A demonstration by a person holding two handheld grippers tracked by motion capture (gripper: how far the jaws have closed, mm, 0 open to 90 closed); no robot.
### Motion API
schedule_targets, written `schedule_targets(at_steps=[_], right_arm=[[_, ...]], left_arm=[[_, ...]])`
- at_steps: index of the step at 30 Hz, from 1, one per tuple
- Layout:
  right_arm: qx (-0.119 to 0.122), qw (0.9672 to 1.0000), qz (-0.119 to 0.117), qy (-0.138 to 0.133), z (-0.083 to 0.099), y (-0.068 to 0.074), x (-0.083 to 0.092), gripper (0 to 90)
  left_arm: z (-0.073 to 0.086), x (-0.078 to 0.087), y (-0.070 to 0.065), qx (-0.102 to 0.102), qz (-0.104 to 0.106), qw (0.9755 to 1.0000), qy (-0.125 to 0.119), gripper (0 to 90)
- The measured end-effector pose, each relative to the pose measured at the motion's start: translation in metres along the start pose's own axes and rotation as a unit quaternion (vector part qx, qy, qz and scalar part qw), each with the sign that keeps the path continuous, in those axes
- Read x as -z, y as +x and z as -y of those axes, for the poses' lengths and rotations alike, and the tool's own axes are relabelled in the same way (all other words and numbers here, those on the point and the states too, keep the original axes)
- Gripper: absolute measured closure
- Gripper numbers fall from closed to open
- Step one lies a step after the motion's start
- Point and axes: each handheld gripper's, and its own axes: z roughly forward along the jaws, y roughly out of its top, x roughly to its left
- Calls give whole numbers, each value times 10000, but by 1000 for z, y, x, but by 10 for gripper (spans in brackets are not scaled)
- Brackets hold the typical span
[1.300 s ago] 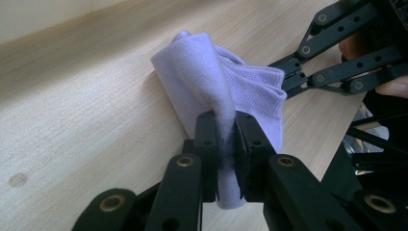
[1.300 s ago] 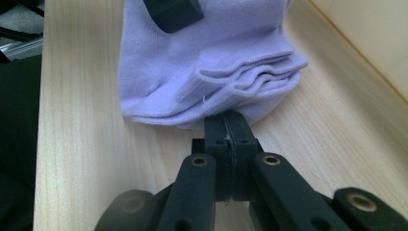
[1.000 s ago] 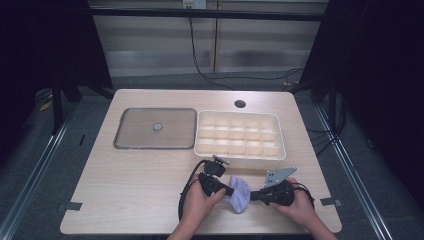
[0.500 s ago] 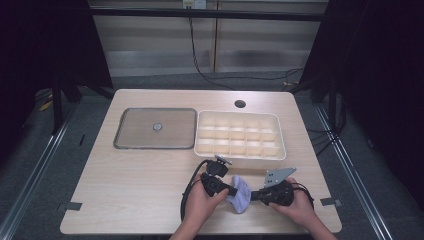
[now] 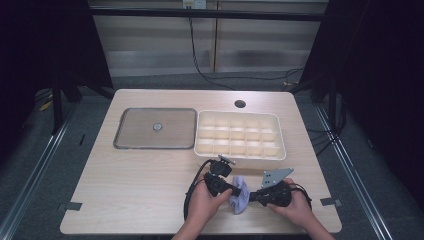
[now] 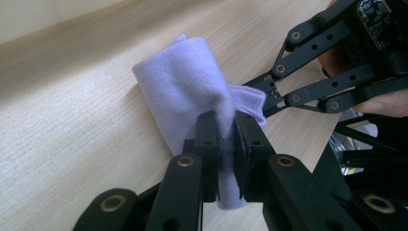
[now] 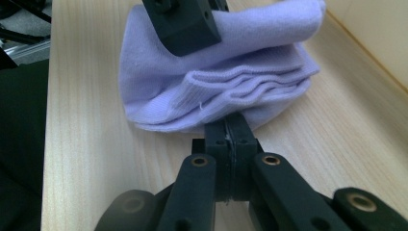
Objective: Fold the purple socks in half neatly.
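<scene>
A pale wooden table (image 5: 135,200) fills the middle of the high view, with dark floor around it. At its far half lie two things side by side: a flat grey tray (image 5: 155,128) with a small round knob at its centre on the left, and just beside it on the right a cream-coloured organiser box (image 5: 240,135) split into many small square compartments. A small round hole (image 5: 240,104) sits in the tabletop behind the box.

At the near edge, in front of the box, a person's two hands come in from below, each holding a black gripper. Between them on the table lies a folded light purple sock (image 5: 239,194). The left gripper (image 6: 227,132) comes from the left and pinches a fold of the sock, the fabric squeezed between its pads. The right gripper (image 7: 226,129) comes from the right, its jaws pressed nearly together on the sock's thin edge near the ribbed cuff. Black cables trail from both grippers.
</scene>
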Motion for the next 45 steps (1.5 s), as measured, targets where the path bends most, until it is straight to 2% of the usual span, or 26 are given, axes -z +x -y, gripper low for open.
schedule_targets(at_steps=[7,15,22,33,39,45], right_arm=[[-1,10000,-12,-7,-2,2,-3,899],[-84,10000,-14,-42,-5,5,-7,899],[-14,10000,47,-6,-7,8,-9,896],[-13,9998,173,94,-5,4,-2,890],[-44,9997,253,-17,-5,2,6,893],[-10,9998,189,30,-6,4,2,893]], left_arm=[[0,1,-1,70,-41,10000,-40,813],[1,4,0,6,-49,10000,-25,807],[0,5,-1,14,-94,9999,-43,804],[1,6,4,1,-160,9999,-7,804],[1,7,3,-46,-169,9998,4,804],[0,7,0,-31,-175,9998,-35,804]])
